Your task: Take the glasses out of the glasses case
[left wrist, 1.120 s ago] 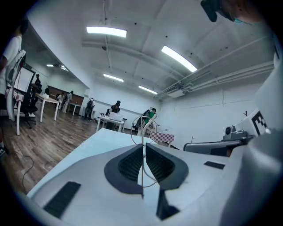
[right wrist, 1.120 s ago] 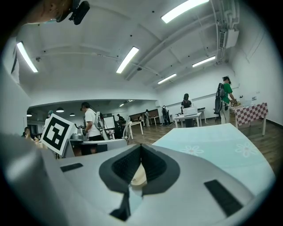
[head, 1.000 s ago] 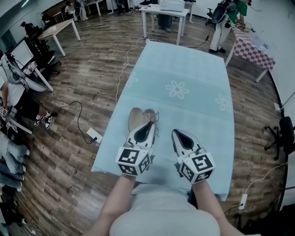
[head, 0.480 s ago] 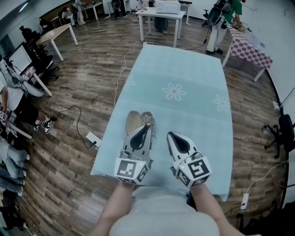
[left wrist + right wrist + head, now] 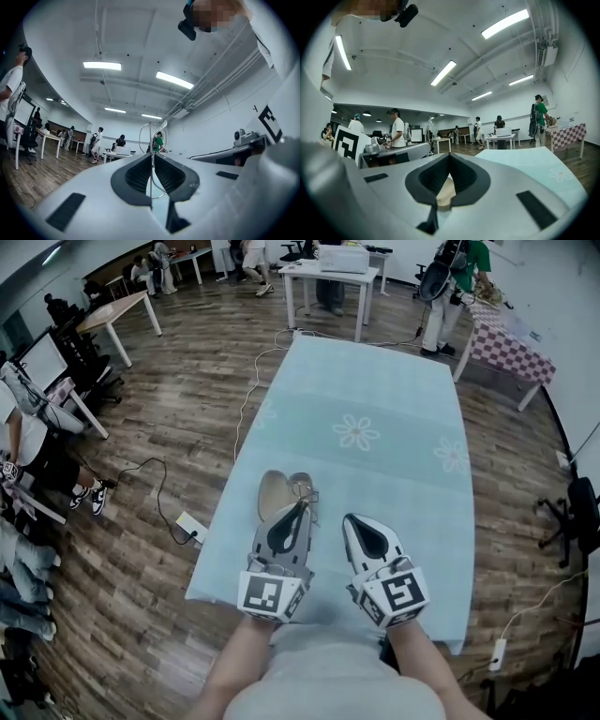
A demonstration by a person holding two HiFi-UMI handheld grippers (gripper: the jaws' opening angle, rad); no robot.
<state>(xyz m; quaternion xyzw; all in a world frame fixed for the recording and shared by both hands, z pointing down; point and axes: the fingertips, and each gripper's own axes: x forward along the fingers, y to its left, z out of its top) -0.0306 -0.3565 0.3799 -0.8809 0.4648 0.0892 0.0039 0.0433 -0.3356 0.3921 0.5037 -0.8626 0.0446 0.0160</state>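
While the person stands at the near end of the long table, with its pale blue daisy-print cloth, both grippers are held out low over that near end. The left gripper has its jaws nipped together on the thin wire-framed glasses. From its own view the rim wire runs straight up out of the closed tips, and the lens loops stand above them against the room. The glasses are clear of the cloth, carried in that grip.

Just beside them on the left lies the glasses case. It is open with its tan inside facing up, close to the table's left edge and towards the near-left corner.

The right gripper hovers alongside, nearer the middle of the near end and apart from the case. Its jaws meet at the tips with nothing pinched there. A pale tan shape shows through the slot behind the pads, and I can't tell what it is.

A white power strip sits on the wooden floor to the left of the table, and a checked-cloth table stands over at the far right.
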